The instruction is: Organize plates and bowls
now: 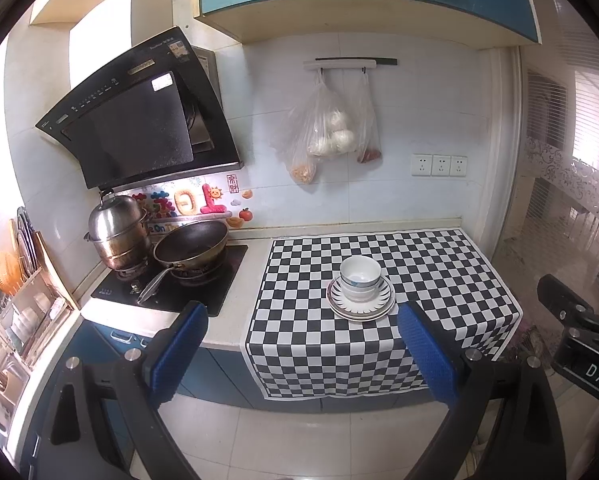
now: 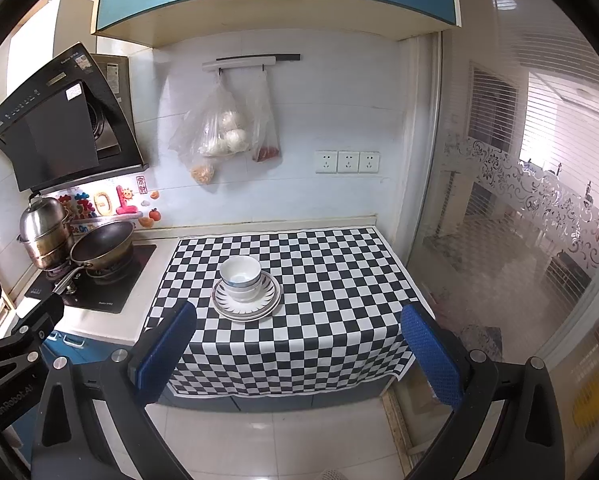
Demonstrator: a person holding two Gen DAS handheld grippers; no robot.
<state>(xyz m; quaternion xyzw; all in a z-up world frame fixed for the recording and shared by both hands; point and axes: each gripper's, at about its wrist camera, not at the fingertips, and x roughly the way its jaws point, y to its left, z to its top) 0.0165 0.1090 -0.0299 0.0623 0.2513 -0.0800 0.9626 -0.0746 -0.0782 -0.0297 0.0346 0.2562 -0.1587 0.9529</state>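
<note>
White bowls (image 1: 360,278) (image 2: 240,278) sit nested on stacked white plates (image 1: 381,306) (image 2: 265,304) with dark radial rim marks, in the middle of a black-and-white checkered cloth (image 1: 439,280) (image 2: 319,280) on the counter. My left gripper (image 1: 303,332) is open and empty, held back from the counter edge in front of the stack. My right gripper (image 2: 299,332) is also open and empty, off the counter's front edge, with the stack ahead and slightly left. The right gripper's body (image 1: 579,332) shows at the right of the left wrist view, and the left gripper's body (image 2: 23,332) at the lower left of the right wrist view.
A gas stove (image 1: 171,280) left of the cloth carries a wok (image 1: 191,242) and a steel steamer pot (image 1: 117,232). A dish rack (image 1: 23,292) stands at far left. Plastic bags (image 1: 331,132) hang on the wall. A glass sliding door (image 2: 519,220) bounds the right.
</note>
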